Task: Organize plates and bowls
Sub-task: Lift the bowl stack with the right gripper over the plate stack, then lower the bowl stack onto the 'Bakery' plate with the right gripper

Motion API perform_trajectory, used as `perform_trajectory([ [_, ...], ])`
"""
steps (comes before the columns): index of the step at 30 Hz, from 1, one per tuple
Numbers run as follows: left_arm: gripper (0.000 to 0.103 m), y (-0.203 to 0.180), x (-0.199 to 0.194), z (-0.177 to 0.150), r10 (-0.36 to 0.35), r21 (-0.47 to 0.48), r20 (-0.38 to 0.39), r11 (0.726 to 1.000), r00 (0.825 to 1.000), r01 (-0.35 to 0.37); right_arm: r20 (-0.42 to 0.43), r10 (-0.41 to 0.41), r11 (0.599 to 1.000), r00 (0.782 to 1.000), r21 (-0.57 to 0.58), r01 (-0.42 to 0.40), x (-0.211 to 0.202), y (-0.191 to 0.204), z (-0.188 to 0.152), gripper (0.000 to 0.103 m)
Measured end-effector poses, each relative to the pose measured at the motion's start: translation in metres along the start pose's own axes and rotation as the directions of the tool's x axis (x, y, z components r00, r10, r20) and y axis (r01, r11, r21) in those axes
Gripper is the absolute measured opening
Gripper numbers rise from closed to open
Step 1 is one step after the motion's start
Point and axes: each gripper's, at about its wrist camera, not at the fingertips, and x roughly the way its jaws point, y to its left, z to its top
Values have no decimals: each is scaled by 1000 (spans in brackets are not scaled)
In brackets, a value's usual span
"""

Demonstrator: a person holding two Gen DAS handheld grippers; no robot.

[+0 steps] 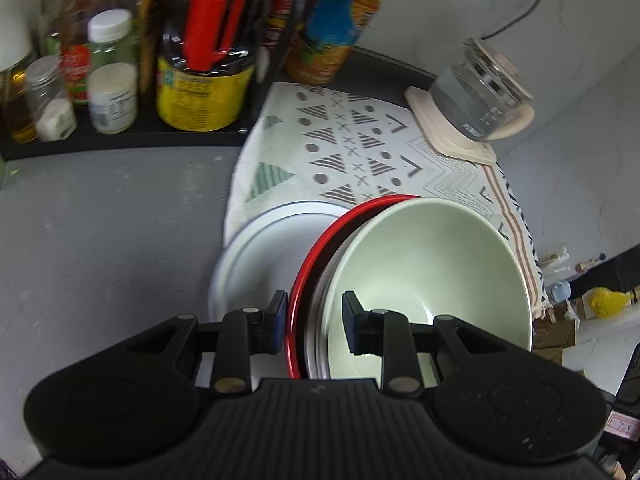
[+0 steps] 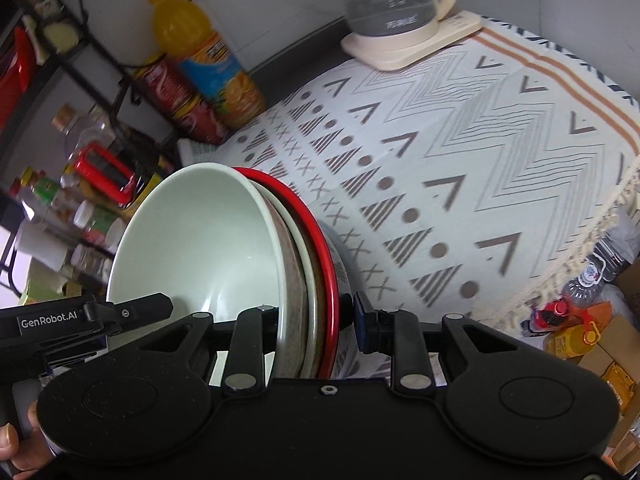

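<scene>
A nested stack of bowls, pale green bowl (image 1: pixel 432 264) on top with a red rim (image 1: pixel 320 248) outermost, is held between both grippers above a white plate (image 1: pixel 264 256) on the patterned cloth. My left gripper (image 1: pixel 314 320) is shut on the stack's rims, one pad inside the green bowl, one outside the red rim. My right gripper (image 2: pixel 316 316) is shut on the same stack (image 2: pixel 200 248) from the other side; its left pad is hidden behind the bowls. The left gripper's body (image 2: pixel 80 320) shows in the right wrist view.
A rack of bottles and jars (image 1: pixel 120 72) stands at the back left, with an orange juice bottle (image 2: pixel 208 60) and red cans beside it. A glass kettle (image 1: pixel 476 96) on its base sits at the cloth's far corner. The patterned cloth (image 2: pixel 460 160) ends at a fringed edge on the right.
</scene>
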Motion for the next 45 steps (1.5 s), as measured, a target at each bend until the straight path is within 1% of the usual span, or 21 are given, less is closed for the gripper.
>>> perform_trajectory([
  [5,27,17,-1,-1,20,-40,6,999,1000,-19,-31,17,999,999,-33,-18,10,14,-3,26],
  [9,27,21,2,1,24,-50,9,998,1000,-24,-50,17,998,999,-54,-19,18,21,-3,26],
  [15,27,22,11,5,31,-52,0,998,1000,-31,-70,20,998,997,-57,-24,28,20,2,26],
  [19,27,24,19,3,35,-74,-19,997,999,-37,-80,18,998,997,-56,-23,35,18,5,26],
  [28,27,21,25,11,24,-72,-30,997,999,-27,-115,12,998,993,-56,-18,49,12,11,25],
  [32,27,16,26,11,52,-35,-9,998,999,-52,-107,13,999,994,-44,-18,51,11,13,25],
  [36,28,13,27,12,66,-23,-31,997,997,-67,-111,10,999,994,-40,-15,53,14,15,26],
  [37,30,12,28,13,74,-23,-44,997,996,-75,-112,16,1000,994,-24,-19,53,13,15,29],
  [38,31,10,28,13,87,-18,-49,996,995,-88,-113,19,1000,993,-10,-21,53,13,16,30],
  [39,31,8,27,12,102,-7,-43,995,994,-102,-113,20,1000,993,-3,-20,53,13,16,31],
  [41,37,4,23,10,122,21,-27,992,992,-121,-103,31,999,994,16,-30,50,13,16,38],
  [42,45,2,21,10,123,24,-27,992,992,-122,-96,38,999,995,18,-36,47,14,15,49],
  [43,53,2,19,9,118,23,-27,993,993,-118,-87,37,999,996,13,-36,44,16,14,56],
  [44,57,1,16,9,115,22,-23,993,993,-114,-81,32,999,996,6,-31,41,18,14,58],
  [45,64,1,12,8,116,23,-12,993,993,-116,-74,30,1000,997,-1,-30,38,19,14,62],
])
